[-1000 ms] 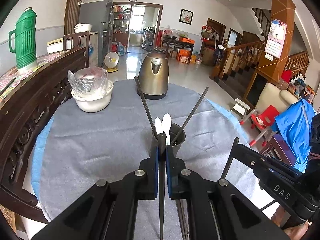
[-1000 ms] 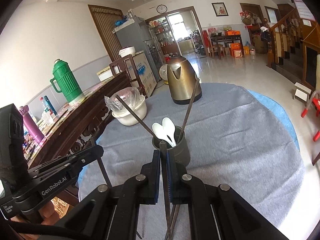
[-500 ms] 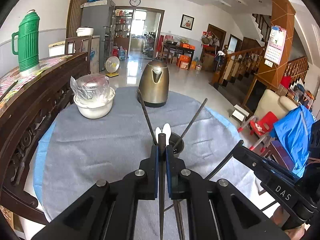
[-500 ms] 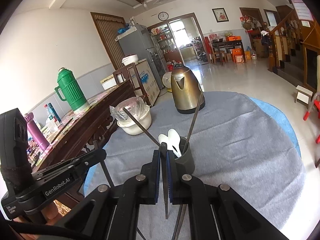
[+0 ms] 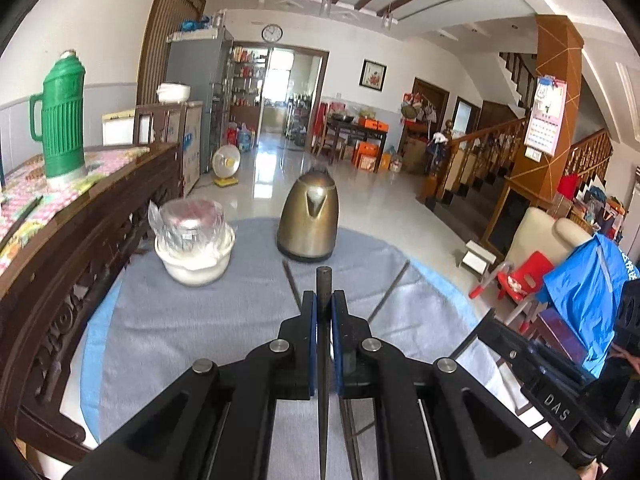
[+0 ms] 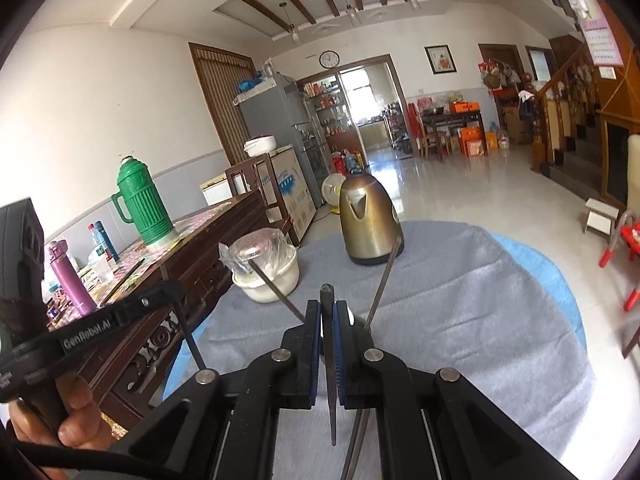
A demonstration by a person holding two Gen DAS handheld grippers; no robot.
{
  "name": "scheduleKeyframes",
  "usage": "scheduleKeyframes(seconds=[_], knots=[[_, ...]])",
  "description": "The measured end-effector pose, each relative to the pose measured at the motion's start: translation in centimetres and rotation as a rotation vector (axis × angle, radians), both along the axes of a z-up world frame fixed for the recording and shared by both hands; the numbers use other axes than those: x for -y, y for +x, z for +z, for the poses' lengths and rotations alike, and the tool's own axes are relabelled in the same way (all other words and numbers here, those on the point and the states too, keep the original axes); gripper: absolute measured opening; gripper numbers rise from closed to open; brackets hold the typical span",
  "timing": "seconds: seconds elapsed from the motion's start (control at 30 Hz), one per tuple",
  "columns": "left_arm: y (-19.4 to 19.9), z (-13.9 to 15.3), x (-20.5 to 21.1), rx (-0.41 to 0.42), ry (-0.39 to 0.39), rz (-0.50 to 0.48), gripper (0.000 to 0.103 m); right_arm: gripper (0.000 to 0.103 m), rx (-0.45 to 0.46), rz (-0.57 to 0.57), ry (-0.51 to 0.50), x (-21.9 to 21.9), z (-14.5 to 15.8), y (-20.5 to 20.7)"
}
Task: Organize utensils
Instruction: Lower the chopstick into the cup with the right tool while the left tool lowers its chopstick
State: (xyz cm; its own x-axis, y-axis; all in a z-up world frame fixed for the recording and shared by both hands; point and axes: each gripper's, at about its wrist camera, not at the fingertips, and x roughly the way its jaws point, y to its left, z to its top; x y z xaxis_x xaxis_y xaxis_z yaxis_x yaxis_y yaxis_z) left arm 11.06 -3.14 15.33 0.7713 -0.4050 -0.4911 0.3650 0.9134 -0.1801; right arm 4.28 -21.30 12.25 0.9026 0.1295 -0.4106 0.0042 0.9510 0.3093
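My left gripper [image 5: 324,300] is shut on a dark chopstick [image 5: 323,360] that stands upright between its pads. My right gripper [image 6: 327,309] is shut on another dark chopstick [image 6: 329,360]. Two more chopsticks [image 5: 388,296] [image 6: 383,276] lean outward from a dark utensil cup that is almost wholly hidden behind the jaws in both views. The white spoons seen earlier are hidden now. In the right wrist view the left gripper's body [image 6: 92,328] and the hand holding it are at the lower left.
The round table has a grey cloth [image 5: 200,320]. A brass kettle [image 5: 309,216] and a white bowl with a plastic-wrapped dish [image 5: 194,240] stand at its far side. A dark wooden sideboard [image 5: 80,240] with a green thermos [image 5: 62,120] is at the left.
Both grippers have come closer to the cup, or tilted up, holding their chopsticks. The cup and spoons, visible before, are now hidden behind the jaws.
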Motion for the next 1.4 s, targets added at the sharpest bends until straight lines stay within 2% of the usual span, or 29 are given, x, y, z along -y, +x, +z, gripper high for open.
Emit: scheduleKeyframes(seconds=[0.3, 0.63, 1.03, 1.17, 1.4], knots=[[1.5, 2.8, 0.4, 0.117, -0.063, 0.021, 0.007, 0.006, 0.053, -0.021, -0.033, 0.1, 2.6, 0.7], [3.8, 4.2, 1.6, 0.236, -0.118, 0.070, 0.007, 0.006, 0.124, -0.065, -0.023, 1.2, 4.8, 2.3], [6.2, 2.1, 3.6, 0.268, -0.132, 0.108, 0.007, 0.006, 0.203, -0.132, -0.005, 2.3, 6.5, 5.9], [6.9, 0.7, 4.2, 0.261, -0.117, 0.119, 0.007, 0.006, 0.194, -0.150, -0.005, 2.5, 5.8, 7.7], [7.8, -1.9, 4.7, 0.214, -0.097, 0.126, 0.007, 0.007, 0.120, -0.137, 0.009, 2.9, 3.2, 9.7]])
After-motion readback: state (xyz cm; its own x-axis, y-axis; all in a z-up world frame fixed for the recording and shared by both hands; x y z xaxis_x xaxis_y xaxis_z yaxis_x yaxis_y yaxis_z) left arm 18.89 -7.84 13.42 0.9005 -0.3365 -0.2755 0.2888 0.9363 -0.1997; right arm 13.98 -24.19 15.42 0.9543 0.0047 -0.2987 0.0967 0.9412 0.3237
